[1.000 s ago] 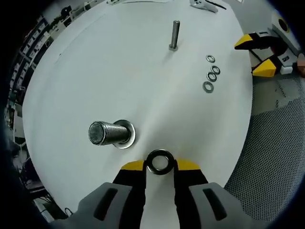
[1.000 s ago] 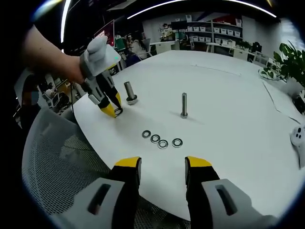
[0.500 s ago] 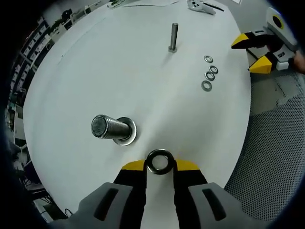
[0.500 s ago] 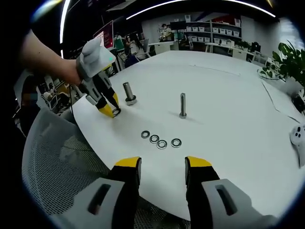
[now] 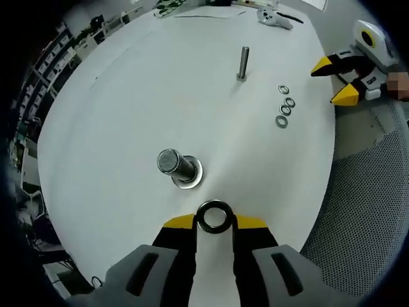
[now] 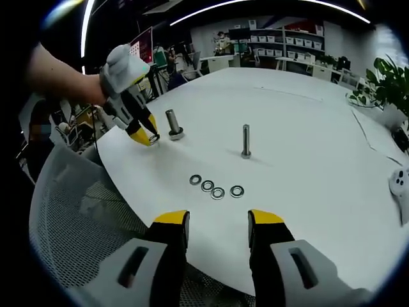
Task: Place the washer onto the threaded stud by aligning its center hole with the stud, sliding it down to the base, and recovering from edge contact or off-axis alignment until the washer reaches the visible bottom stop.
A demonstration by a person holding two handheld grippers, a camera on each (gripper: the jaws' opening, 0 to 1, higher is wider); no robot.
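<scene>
My left gripper (image 5: 215, 220) is shut on a large dark washer (image 5: 214, 216), held between its yellow tips above the white table (image 5: 128, 96). The thick threaded stud (image 5: 179, 168) stands upright on its base washer just beyond and left of the held washer. In the right gripper view the left gripper (image 6: 146, 135) hovers lifted beside that stud (image 6: 173, 123), washer (image 6: 154, 137) at its tips. My right gripper (image 6: 217, 225) is open, with nothing between its jaws, near the table's edge; it also appears at the far right as the other gripper (image 5: 340, 80).
A thin bolt (image 6: 246, 141) stands mid-table. Several small washers (image 6: 216, 188) lie in a row in front of it. A mesh chair (image 6: 77, 217) sits below the table edge. A white controller (image 6: 401, 182) lies at the far right. Shelves and plants stand behind.
The left gripper has risen and tilted with the washer, so the stud now looks smaller and more end-on, closer to the held washer. The right gripper stayed still.
</scene>
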